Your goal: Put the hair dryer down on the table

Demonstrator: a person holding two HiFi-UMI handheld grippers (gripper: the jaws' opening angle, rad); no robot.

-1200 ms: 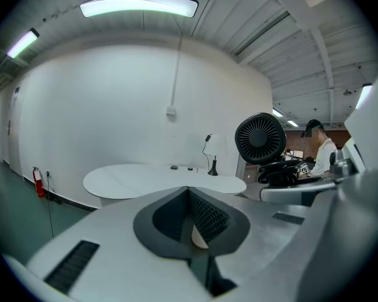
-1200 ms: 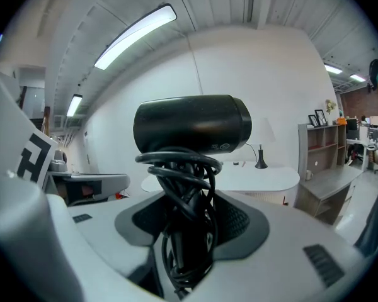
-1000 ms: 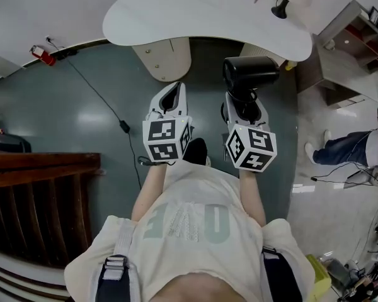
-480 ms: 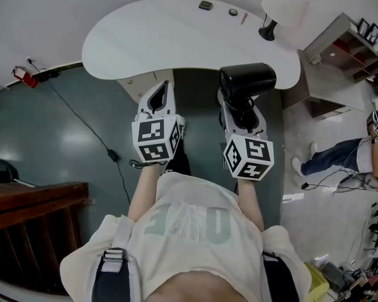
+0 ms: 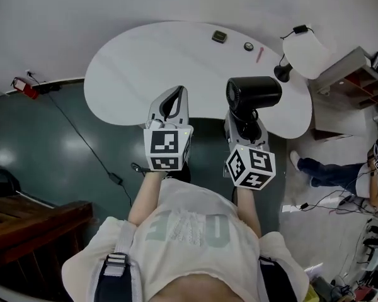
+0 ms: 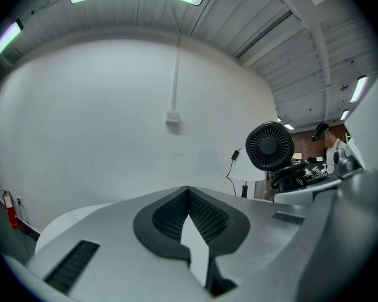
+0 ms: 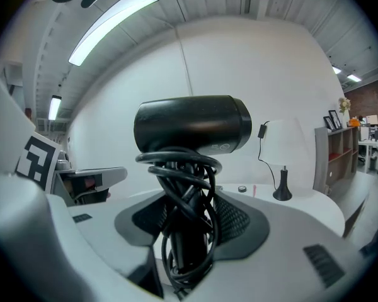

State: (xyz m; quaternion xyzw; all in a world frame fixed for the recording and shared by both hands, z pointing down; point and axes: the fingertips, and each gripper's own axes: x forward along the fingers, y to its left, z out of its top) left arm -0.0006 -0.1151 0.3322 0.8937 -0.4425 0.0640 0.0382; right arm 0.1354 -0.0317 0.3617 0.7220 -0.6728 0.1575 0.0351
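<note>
Right gripper (image 5: 244,113): jaws clamped on cord-wound handle of black hair dryer (image 5: 253,93). Dryer upright, barrel level, held above near edge of white table (image 5: 151,61). Left gripper (image 5: 170,102): jaws together, nothing between them, alongside, over same edge.

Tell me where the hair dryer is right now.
Head view, right side: the hair dryer is held upright by its handle in the right gripper, at the near edge of the table, with the lamp beyond it.
</note>
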